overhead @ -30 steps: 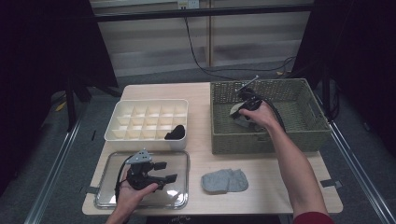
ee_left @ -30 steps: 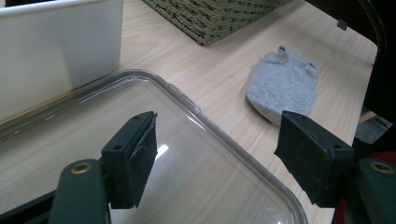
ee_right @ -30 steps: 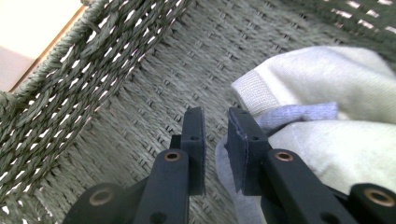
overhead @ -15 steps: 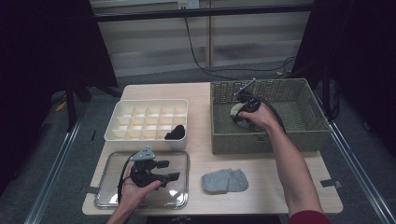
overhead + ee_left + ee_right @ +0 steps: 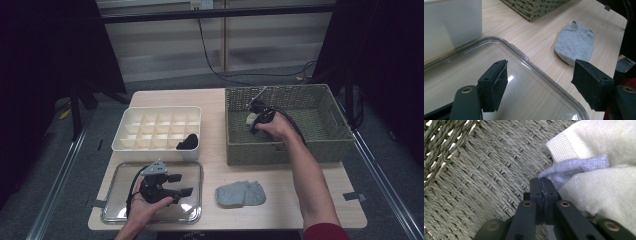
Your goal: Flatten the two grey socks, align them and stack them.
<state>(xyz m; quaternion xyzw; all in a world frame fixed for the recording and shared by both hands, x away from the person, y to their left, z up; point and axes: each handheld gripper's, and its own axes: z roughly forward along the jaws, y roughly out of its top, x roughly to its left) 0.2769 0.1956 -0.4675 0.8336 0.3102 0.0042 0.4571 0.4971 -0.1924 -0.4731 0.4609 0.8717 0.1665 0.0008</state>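
My right gripper [image 5: 543, 182] is down inside the woven basket [image 5: 320, 107], by its left wall. Its jaws have just been closing and now stand shut, with the edge of a pale grey sock [image 5: 571, 168] pinched at their tips. Cream socks [image 5: 599, 142] lie bundled around that grey one. In the high view, the right gripper [image 5: 254, 118] sits beside a cream sock [image 5: 248, 120]. My left gripper [image 5: 541, 72] rests open over a clear plastic tray [image 5: 529, 60], nothing between its pads. In the high view the left gripper [image 5: 184, 185] points right, toward a grey sock [image 5: 241, 194] lying flat on the table.
A white compartment box [image 5: 150, 127] stands behind the clear tray [image 5: 192, 167], with a black sock [image 5: 187, 142] in its front right cell. The grey sock [image 5: 575, 41] lies just past the tray's rim. Bare wooden table [image 5: 215, 170] separates box and basket.
The right gripper has tipped slightly inside the basket, its hand nearly in place. The left hand and gripper have stayed where they were over the tray.
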